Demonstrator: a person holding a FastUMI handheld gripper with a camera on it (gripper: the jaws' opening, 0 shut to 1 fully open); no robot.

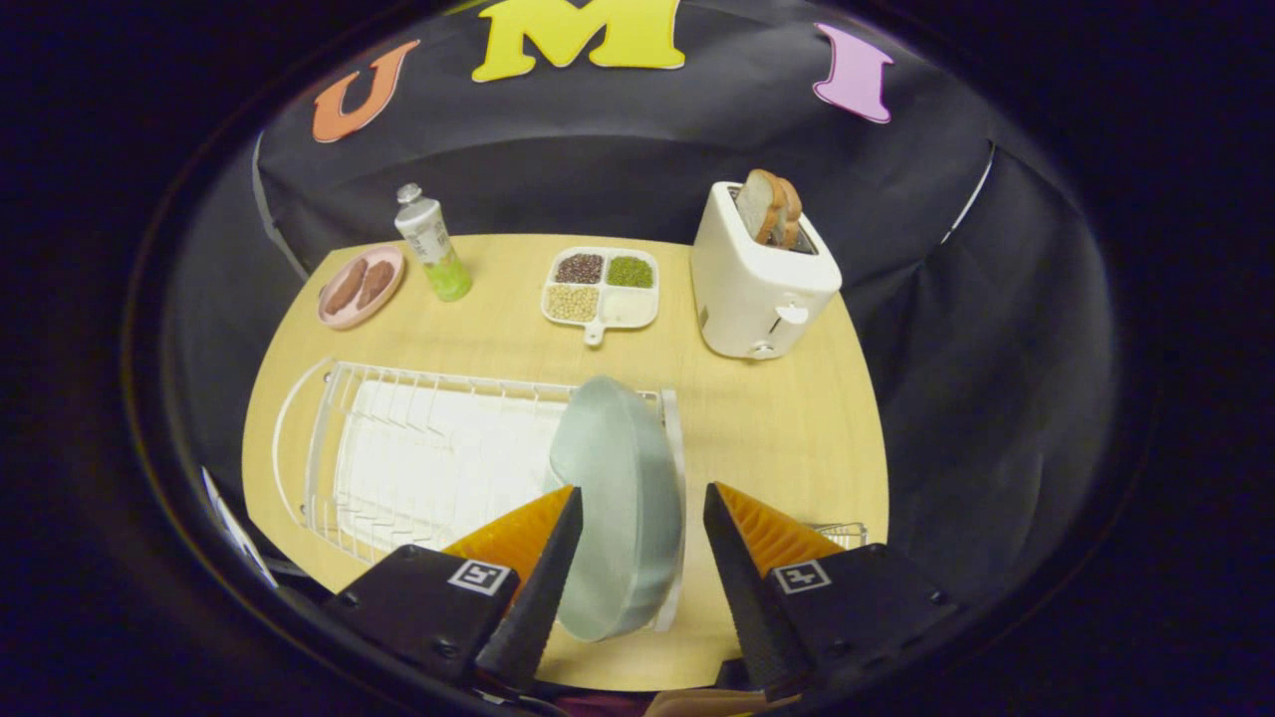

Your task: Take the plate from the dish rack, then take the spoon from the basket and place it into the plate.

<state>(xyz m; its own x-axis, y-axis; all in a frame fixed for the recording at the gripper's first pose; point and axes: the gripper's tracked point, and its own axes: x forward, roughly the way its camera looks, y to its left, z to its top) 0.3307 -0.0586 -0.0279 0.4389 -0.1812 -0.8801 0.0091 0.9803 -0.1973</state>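
Plate (618,498) on edge at right end of dish rack (418,458), between spread gripper (637,558) fingers. Beyond, on table (777,428): toaster (757,289) right, divided tray (601,286) middle, tube (433,244) and small dish (361,287) left.

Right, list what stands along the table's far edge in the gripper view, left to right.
Pink plate with two brown patties → tube with green cap → divided tray of grains → white toaster with bread.

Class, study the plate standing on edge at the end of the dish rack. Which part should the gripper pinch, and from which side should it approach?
Pinch the plate's upper rim, coming down from above. It stands on edge in the dish rack, so its thin rim points toward the open gripper and already sits between the fingers; closing across the two faces should probably hold it for a lift.
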